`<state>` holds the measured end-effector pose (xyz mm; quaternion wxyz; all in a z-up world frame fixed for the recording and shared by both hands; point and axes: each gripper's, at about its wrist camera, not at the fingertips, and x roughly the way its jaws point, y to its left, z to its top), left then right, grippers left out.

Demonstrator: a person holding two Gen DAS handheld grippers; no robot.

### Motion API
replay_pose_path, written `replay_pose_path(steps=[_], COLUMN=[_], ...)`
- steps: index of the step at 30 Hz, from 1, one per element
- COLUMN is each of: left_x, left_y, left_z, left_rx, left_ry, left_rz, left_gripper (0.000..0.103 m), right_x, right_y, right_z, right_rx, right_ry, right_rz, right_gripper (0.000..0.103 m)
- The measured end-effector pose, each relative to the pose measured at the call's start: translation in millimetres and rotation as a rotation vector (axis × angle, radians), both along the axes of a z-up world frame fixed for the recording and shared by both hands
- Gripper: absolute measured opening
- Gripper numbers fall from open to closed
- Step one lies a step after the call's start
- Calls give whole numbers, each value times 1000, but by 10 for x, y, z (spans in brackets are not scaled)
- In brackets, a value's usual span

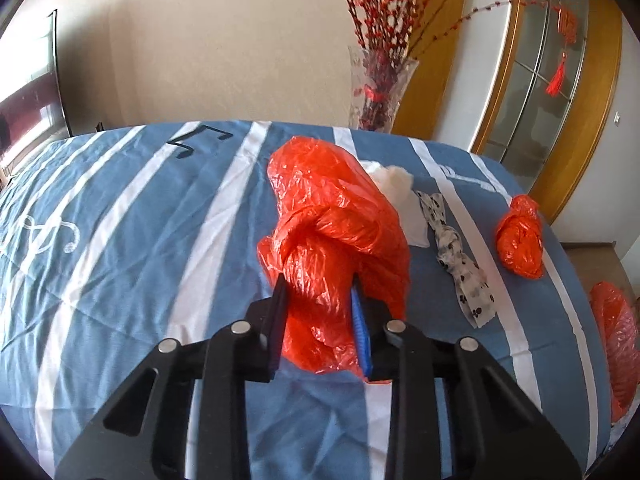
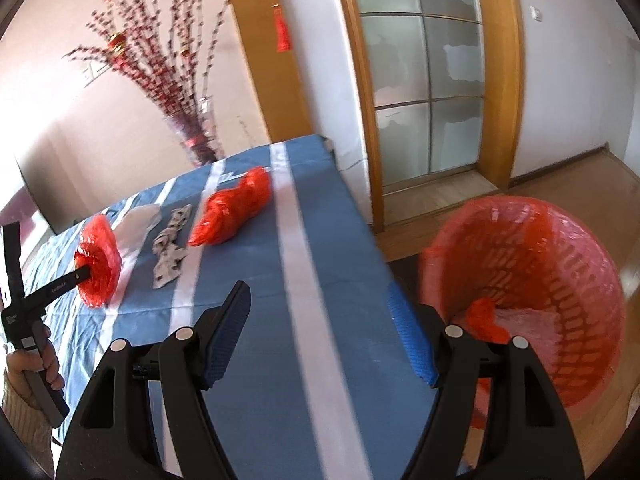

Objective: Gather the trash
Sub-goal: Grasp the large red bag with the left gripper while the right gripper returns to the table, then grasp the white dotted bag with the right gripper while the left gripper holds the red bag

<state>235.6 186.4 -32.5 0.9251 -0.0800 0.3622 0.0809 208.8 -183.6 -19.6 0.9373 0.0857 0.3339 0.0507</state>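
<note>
Left gripper [image 1: 320,300] down on the blue striped bed [image 1: 120,240], fingers [image 1: 280,320] clamped on the knotted neck of a red plastic bag [image 1: 332,216] lying mid-bed. Beside that bag, a white wad [image 1: 394,182], then a spotted strip of cloth [image 1: 460,268], then a smaller red bundle [image 1: 520,236] near the bed's right edge. Right gripper [image 2: 320,328] hovering over the bed's edge, fingers [image 2: 228,332] wide apart, holding nothing. Just off that edge, on the floor, a red mesh bin [image 2: 560,280] lined with pink plastic, red scrap already inside.
</note>
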Motion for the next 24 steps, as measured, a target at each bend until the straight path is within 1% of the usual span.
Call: replay_pose_path(steps=[5,12,19,24], left_x=[-180,-293,-321,-323], left_y=[222,529,753,856], left_z=[106,112,86,59], left_rx=[23,40,37,28], left_ry=[-35,-32,-23,-17], left_rz=[30,80,114,130], left_gripper=[29,29,29,29], right_x=[71,215,527,815], right_y=[355,958,1588,1883], right_z=[-10,-67,-131,-274], right_rx=[-14,-33,-62,-81], right_ry=[3,10,20,61], right_rz=[76,199,300,313], right_gripper=[71,70,56,44])
